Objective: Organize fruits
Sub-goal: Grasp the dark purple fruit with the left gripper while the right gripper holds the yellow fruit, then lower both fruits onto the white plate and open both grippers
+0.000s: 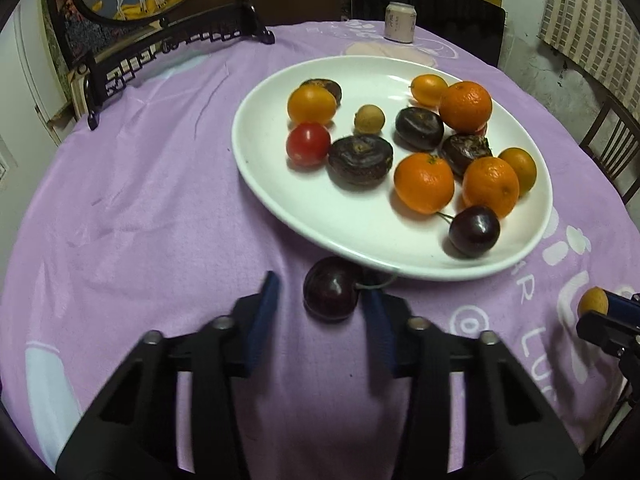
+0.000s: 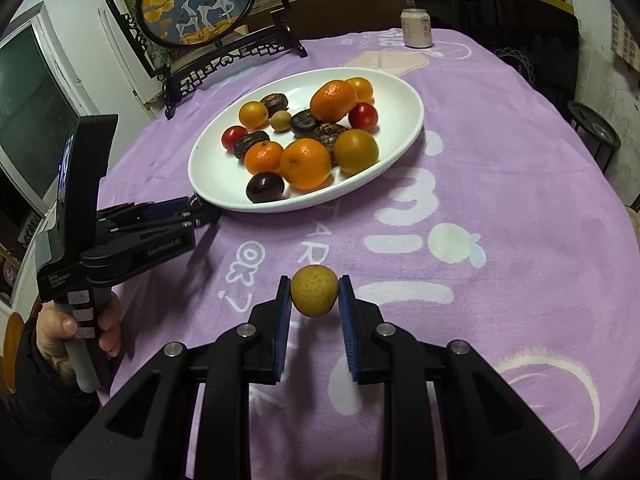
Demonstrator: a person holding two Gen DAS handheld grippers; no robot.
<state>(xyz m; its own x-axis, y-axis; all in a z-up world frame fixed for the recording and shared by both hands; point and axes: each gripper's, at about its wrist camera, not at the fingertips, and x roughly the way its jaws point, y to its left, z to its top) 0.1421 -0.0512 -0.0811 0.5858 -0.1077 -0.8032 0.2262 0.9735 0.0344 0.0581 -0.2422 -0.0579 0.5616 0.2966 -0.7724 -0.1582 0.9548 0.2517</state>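
Observation:
A dark cherry [image 1: 330, 292] lies on the purple cloth just in front of the white plate's [image 1: 360, 228] near rim. My left gripper [image 1: 322, 290] is open around it: the right pad sits at the cherry's side, while the left pad stands a little apart. In the right wrist view, my right gripper [image 2: 315, 284] is shut on a tan longan [image 2: 315, 290] over the cloth, well short of the plate [image 2: 216, 176]. The plate holds mandarins, kumquats, cherry tomatoes, dark water chestnuts, another cherry [image 1: 474, 230] and a longan [image 1: 369, 119].
A drink can [image 1: 400, 24] stands at the table's far edge. A framed round deer screen [image 2: 196, 0] on a black stand fills the far left. A person's hand [image 2: 60, 328] grips the left tool's handle. A chair [image 1: 612, 140] is beyond the table's right edge.

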